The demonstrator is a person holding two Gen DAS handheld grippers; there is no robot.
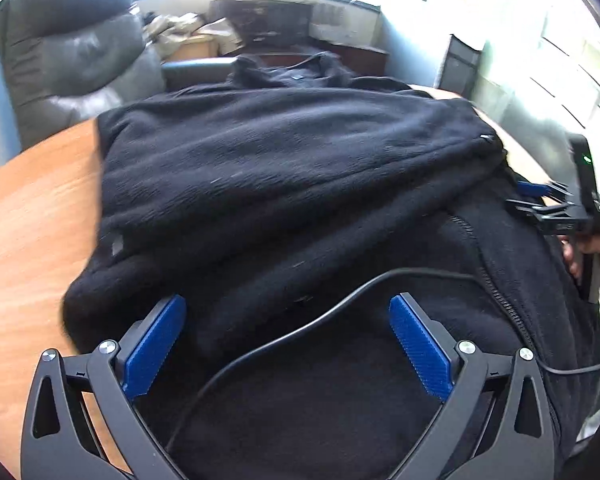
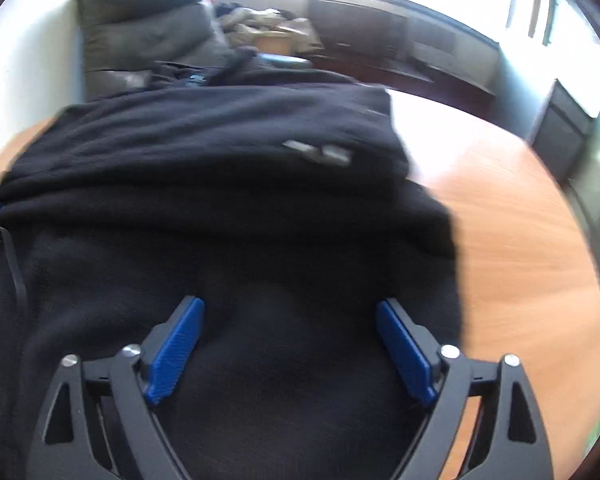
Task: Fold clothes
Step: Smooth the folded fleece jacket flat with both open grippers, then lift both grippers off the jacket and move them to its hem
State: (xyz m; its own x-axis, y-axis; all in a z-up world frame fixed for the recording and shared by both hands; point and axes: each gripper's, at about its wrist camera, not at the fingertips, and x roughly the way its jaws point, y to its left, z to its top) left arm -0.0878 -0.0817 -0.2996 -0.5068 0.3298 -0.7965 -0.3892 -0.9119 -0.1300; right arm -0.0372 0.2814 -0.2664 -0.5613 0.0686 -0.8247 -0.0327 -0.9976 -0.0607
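While fleece jacket (image 1: 284, 168) overhangs nothing, wooden table (image 2: 520, 240) flanks it.

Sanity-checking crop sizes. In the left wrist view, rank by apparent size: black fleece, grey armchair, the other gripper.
1. black fleece, fills most of the frame.
2. grey armchair, upper left, far behind the wooden table.
3. right gripper, cut off at the right edge.

The fleece lies nearest the camera, so apparent size only.

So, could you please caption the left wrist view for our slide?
Open left gripper over a partly folded black fleece jacket on a wooden table.
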